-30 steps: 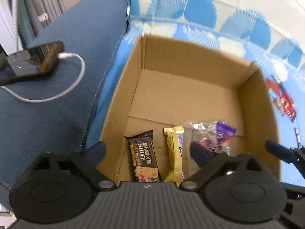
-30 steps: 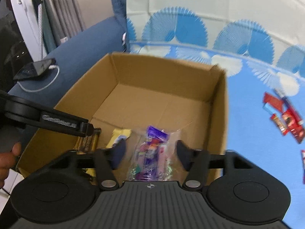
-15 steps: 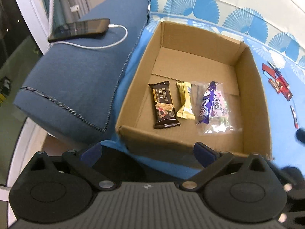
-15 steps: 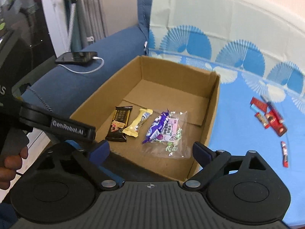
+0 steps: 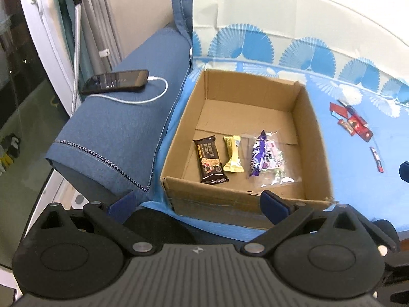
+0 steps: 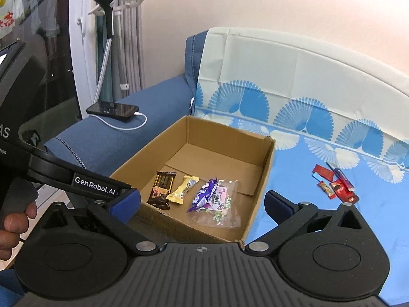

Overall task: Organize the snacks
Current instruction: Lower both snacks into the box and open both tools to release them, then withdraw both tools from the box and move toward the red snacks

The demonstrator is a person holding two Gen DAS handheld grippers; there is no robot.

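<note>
Cardboard box (image 5: 310, 128): one, centre of frame.
Dark brown snack bar (image 5: 210, 159): one, in the box.
Yellow snack bar (image 5: 232, 157): one.
Clear candy bag (image 5: 268, 160): one.
Red wrappers (image 5: 354, 125): several at right edge, exact count unclear.
Phone (image 5: 116, 81): one, upper left.

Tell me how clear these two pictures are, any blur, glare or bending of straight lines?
Left wrist view: the cardboard box is sharp at centre, its right wall smears toward the edge; the sofa back curves from fisheye bending. Right wrist view: soft even light, the phone screen shows slight reflection, the snacks in the box are readable, and the red wrappers look a little soft.
</note>
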